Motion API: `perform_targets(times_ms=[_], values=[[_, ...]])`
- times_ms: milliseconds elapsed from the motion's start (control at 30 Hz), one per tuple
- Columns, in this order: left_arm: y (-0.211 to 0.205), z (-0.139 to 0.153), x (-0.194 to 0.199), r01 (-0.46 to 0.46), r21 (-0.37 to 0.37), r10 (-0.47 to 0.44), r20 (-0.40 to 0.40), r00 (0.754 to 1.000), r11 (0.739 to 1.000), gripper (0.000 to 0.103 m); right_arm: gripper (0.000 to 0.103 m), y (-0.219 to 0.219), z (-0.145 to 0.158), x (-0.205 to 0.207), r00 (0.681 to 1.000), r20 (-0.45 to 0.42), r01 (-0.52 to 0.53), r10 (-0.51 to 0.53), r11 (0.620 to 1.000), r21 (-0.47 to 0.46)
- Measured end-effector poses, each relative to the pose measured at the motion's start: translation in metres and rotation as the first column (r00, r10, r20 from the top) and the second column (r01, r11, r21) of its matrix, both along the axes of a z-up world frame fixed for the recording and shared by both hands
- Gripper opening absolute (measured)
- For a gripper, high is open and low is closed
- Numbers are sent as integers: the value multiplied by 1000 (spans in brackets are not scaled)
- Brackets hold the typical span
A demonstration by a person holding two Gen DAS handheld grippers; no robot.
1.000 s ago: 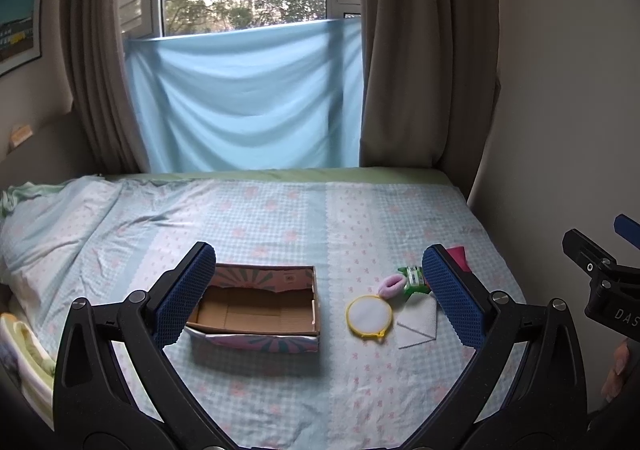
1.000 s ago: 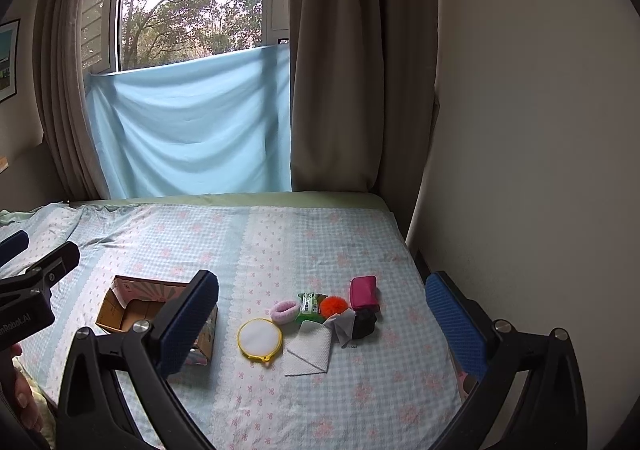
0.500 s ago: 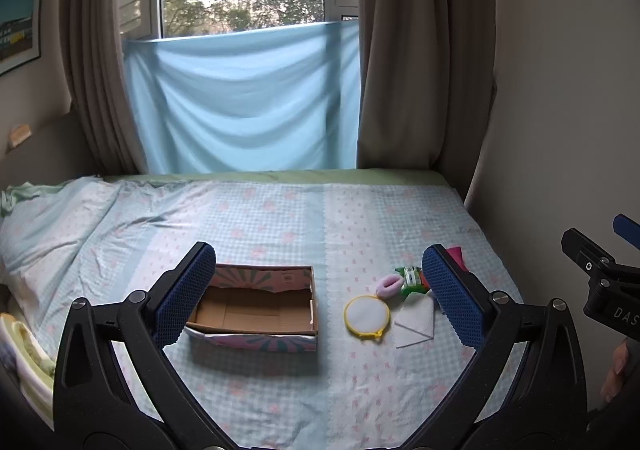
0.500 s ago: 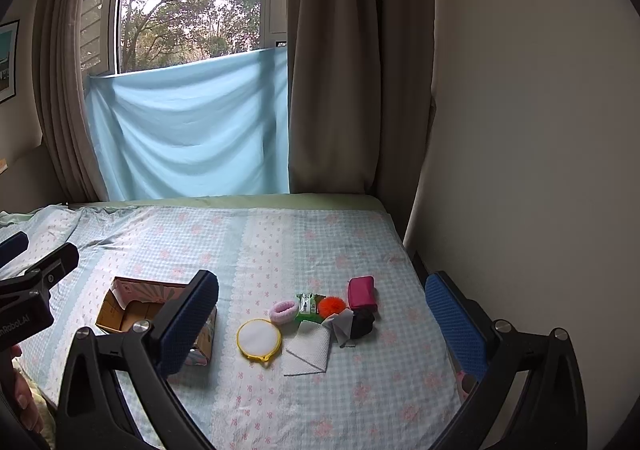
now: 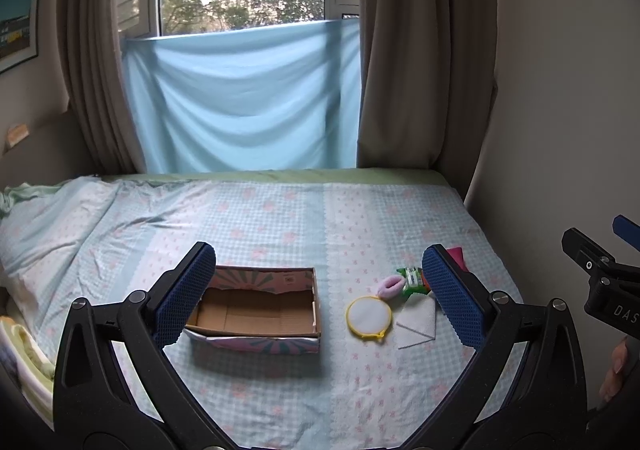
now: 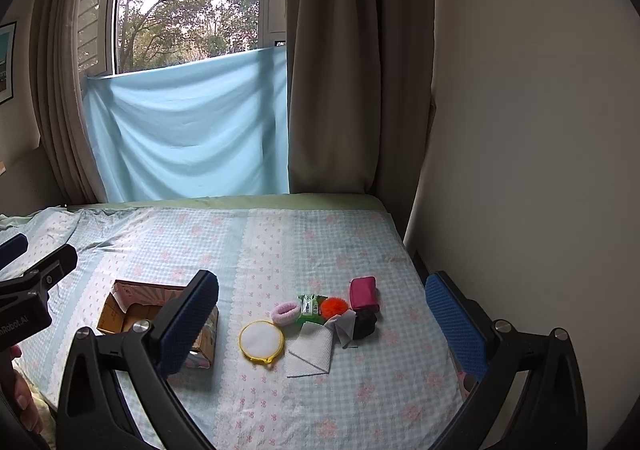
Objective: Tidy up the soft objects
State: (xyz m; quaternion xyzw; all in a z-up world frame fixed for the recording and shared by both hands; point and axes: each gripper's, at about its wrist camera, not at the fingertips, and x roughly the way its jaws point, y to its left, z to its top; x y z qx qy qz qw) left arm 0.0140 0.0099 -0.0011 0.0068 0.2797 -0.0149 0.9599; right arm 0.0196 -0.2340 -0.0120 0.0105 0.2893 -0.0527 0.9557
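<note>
Almost nothing has changed over the last second: my view has only drifted slightly, so I judge the sorting not yet begun. The box (image 5: 256, 308) sits empty on the bed (image 5: 280, 218), and the soft things lie together just right of it: yellow pad (image 6: 261, 341), pink scrunchie (image 6: 285, 312), white cloth (image 6: 310, 350), orange pompom (image 6: 334, 306). My left claw (image 5: 316, 294) and right claw (image 6: 322, 324) are both spread wide, holding and touching nothing.
</note>
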Motion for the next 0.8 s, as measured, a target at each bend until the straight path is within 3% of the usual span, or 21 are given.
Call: perform_targets(times_ms=[233,367,633,800], values=[[-2,-17,41,88,10,-87,-90,992,996,102,103,-4,-13,19,996,-58,69,-67,997,31],[-19,-38,70,193,35,-185,-159,970,981,102,103,-16,-30,31,985,-108,139,-131,988,69],[-69,-125,134,418,64,-371,-354,859,906,102,103,-45,-93,61,938,-228,297,-263,946,131],[-103,-207,171,531,97,-417,-509,753,842,102,103,-61,-155,80,896,-327,376,-302,906,193]])
